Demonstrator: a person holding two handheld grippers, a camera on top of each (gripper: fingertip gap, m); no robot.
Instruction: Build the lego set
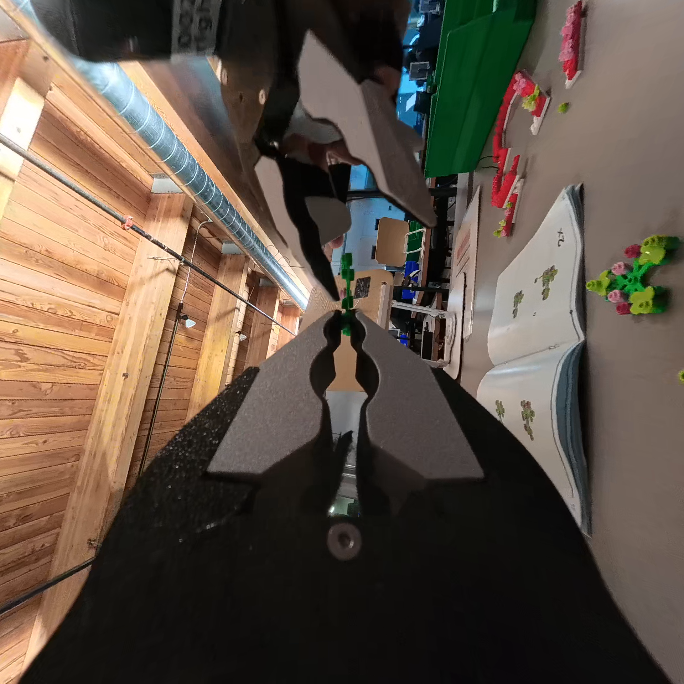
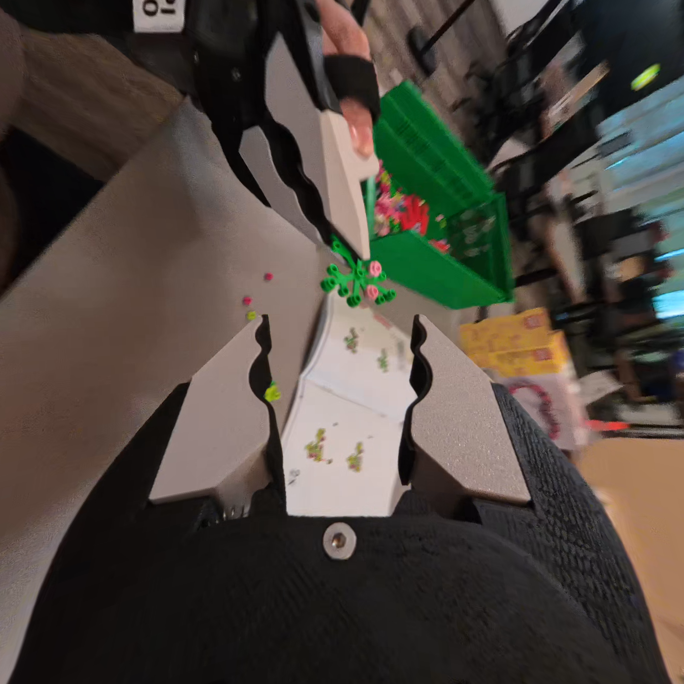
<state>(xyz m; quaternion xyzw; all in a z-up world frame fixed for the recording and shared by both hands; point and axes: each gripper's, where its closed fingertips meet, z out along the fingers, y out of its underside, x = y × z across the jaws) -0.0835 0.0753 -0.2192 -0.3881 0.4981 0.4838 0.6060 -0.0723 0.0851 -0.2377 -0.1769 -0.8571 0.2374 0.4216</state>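
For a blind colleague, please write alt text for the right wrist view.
The open right hand-held gripper faces a green leaf piece with two pink flowers, held in the air by the left hand-held gripper. Below lie an open booklet and a grey table with loose small pieces.
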